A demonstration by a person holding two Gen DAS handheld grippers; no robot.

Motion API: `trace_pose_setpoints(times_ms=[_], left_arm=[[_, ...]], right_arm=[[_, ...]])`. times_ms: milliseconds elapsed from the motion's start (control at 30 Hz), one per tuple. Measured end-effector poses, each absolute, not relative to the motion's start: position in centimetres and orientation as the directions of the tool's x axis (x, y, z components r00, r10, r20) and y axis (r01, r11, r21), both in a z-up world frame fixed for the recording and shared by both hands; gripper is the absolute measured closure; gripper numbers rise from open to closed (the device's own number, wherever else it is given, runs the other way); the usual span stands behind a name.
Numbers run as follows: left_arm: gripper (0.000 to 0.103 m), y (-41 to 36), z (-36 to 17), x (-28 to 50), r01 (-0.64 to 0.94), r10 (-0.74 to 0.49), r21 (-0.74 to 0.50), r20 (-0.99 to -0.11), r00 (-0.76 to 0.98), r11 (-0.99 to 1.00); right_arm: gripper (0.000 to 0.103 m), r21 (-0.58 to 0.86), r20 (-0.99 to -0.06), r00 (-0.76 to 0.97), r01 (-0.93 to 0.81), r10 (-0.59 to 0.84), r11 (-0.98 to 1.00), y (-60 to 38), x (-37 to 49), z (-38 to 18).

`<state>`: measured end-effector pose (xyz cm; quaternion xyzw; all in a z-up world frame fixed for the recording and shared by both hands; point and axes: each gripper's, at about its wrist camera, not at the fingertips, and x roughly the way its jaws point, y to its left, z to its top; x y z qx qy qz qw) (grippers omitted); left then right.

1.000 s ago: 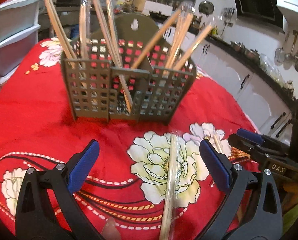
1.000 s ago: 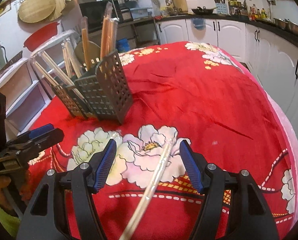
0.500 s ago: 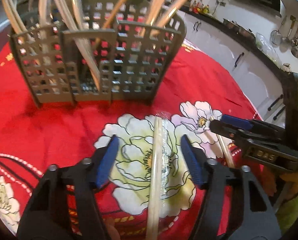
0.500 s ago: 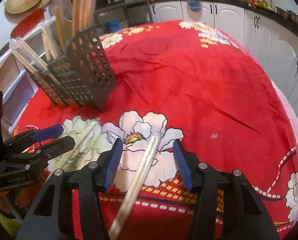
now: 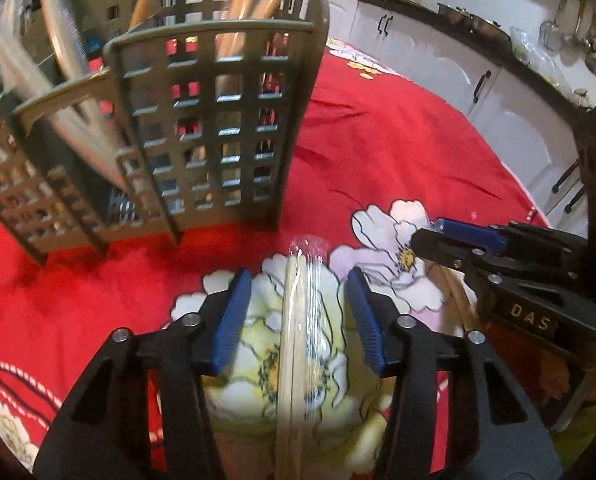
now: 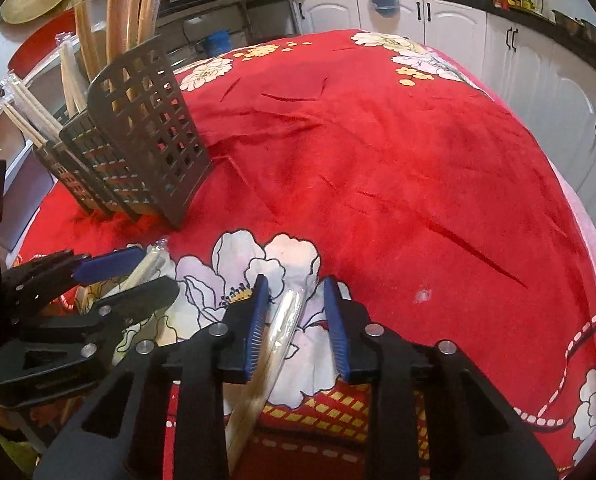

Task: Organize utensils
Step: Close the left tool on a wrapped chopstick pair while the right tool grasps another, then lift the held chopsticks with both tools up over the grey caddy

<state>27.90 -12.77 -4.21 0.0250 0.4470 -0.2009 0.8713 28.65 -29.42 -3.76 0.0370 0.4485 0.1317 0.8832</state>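
A grey perforated utensil holder (image 5: 202,128) stands on the red flowered cloth and holds several wrapped chopstick pairs; it also shows in the right wrist view (image 6: 138,148). My left gripper (image 5: 298,304) is open, its blue pads either side of a plastic-wrapped chopstick pair (image 5: 298,344) lying on the cloth. My right gripper (image 6: 294,312) is open around a second wrapped chopstick pair (image 6: 278,340) on the cloth. The right gripper shows in the left wrist view (image 5: 454,240), and the left gripper in the right wrist view (image 6: 138,272).
The table edge (image 6: 578,216) curves away on the right, with white kitchen cabinets (image 6: 530,64) beyond. Shelves (image 6: 14,128) stand behind the holder on the left. The two grippers are close side by side.
Both grippers have moved forward and down toward the cloth, and their jaws have narrowed around the wrapped chopstick pairs. The holder now looms much closer in the left wrist view.
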Motion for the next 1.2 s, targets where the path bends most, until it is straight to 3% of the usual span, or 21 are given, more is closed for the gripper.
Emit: trace_pose_setpoints(times_ms=[200,333,467,833,1200], left_arm=[[0.076,-13.7,-4.2,28.5,0.369,-0.291,-0.090,-0.791,0.538,0.925],[0.091,-12.8,-4.1,29.0,0.349,-0.301,-0.117,-0.788,0.537,0.930],[0.098,-11.3,-4.0,29.0,0.327,-0.333,-0.175,-0.780,0.529,0.929],[0.098,-6.3,-1.1,26.7,0.272,-0.397,-0.291,-0.706,0.587,0.917],[0.098,-2.4,2.6,23.6,0.229,-0.373,-0.302,-0.613,0.697,0.925]], right_arm=[[0.088,0.198,-0.776,0.567,-0.192,0.274,0.961,-29.7,28.7,-3.7],[0.090,0.221,-0.769,0.569,-0.190,0.291,0.957,-29.9,28.7,-3.6],[0.094,0.248,-0.758,0.571,-0.195,0.315,0.949,-30.0,28.4,-3.2],[0.096,0.279,-0.705,0.597,-0.263,0.383,0.923,-28.5,26.7,-0.8],[0.097,0.267,-0.615,0.637,-0.387,0.466,0.882,-25.1,24.5,4.2]])
